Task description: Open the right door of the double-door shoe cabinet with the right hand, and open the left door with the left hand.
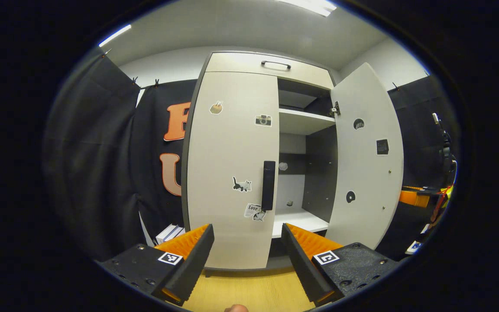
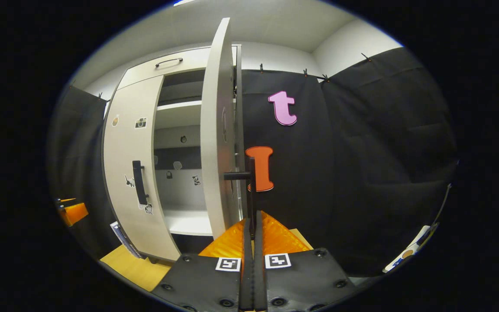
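The tall pale double-door shoe cabinet (image 1: pixel 249 65) stood on the yellow wooden floor (image 1: pixel 249 290) in front of the black cloth wall (image 1: pixel 93 173). Its right door (image 1: pixel 366 156) was swung wide open. Inside were white shelves (image 1: pixel 306 121) and a dark back.

The left door (image 1: pixel 232 164) was shut. It had little stickers on it, and a long black handle (image 1: pixel 268 185) ran up and down near its inner edge.

In the left gripper view, the left gripper (image 1: pixel 247 236) was spread wide. It sat low in front of the left door, below the black handle, and touched nothing.

In the right gripper view, the right door (image 2: pixel 215 130) was seen from its thin edge. Its thin black handle (image 2: pixel 252 190) stuck out on the far side. The right gripper (image 2: pixel 252 225) was pressed together around the bottom of that handle, pinching it. The other gripper (image 2: pixel 71 212) showed far off on the left side of that view.
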Motion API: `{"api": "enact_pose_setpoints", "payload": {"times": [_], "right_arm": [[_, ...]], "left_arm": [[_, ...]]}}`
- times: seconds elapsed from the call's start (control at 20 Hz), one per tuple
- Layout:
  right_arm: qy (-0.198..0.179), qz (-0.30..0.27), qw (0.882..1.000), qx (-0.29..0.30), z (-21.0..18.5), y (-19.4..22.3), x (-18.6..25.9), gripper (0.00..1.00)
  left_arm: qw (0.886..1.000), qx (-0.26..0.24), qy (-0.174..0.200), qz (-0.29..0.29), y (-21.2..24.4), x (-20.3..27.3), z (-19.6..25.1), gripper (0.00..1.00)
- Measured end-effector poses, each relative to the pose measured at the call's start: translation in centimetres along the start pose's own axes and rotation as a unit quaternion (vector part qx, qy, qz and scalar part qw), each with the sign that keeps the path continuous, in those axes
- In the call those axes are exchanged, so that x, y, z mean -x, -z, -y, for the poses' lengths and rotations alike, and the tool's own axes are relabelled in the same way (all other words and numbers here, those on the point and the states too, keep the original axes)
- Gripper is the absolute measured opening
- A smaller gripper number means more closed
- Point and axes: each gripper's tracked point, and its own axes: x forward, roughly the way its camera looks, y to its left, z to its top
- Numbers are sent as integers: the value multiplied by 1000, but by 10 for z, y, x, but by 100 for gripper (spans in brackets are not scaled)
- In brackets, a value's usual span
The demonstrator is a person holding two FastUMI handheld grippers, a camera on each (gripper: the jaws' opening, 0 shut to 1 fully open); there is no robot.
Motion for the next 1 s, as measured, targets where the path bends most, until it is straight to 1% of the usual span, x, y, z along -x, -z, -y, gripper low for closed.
{"api": "enact_pose_setpoints", "payload": {"times": [0.05, 0.1, 0.25, 0.5, 0.55, 0.65, 0.75, 0.8, 0.85, 0.95, 1.0], "right_arm": [[6, 8, 1000, -3, 4, -4, 8, 7], [1, 10, 1000, -10, 6, -5, 2, 8], [-1, 12, 1000, -27, 6, -4, 8, 7], [-31, 6, 999, -40, -3, 0, 17, 9], [-39, 9, 998, -40, -6, -2, 18, 12], [-38, 21, 998, -35, -2, -6, 20, 44], [-34, 35, 998, -26, 3, -11, 19, 77], [-28, 41, 998, -23, 8, -12, 18, 75], [-22, 46, 998, -23, 11, -13, 18, 83], [-26, 55, 998, -30, 12, -17, 17, 88], [-26, 60, 997, -36, 13, -18, 17, 82]], "left_arm": [[1000, -5, -2, 2, -1, -3, 1, 94], [1000, -9, -5, 2, 0, -7, 2, 94], [1000, -8, -7, -4, 3, -20, 8, 94], [1000, -20, -15, -5, 2, -48, 18, 94], [1000, -20, -10, -7, 2, -55, 24, 94], [1000, -21, -8, -8, 2, -69, 33, 94], [1000, -8, -1, -23, 9, -88, 39, 94], [999, 4, 7, -33, 14, -97, 44, 95], [999, 13, 8, -37, 15, -106, 47, 95], [1000, 17, 1, -20, 8, -127, 47, 95], [1000, 16, -1, -13, 5, -136, 47, 95]]}}
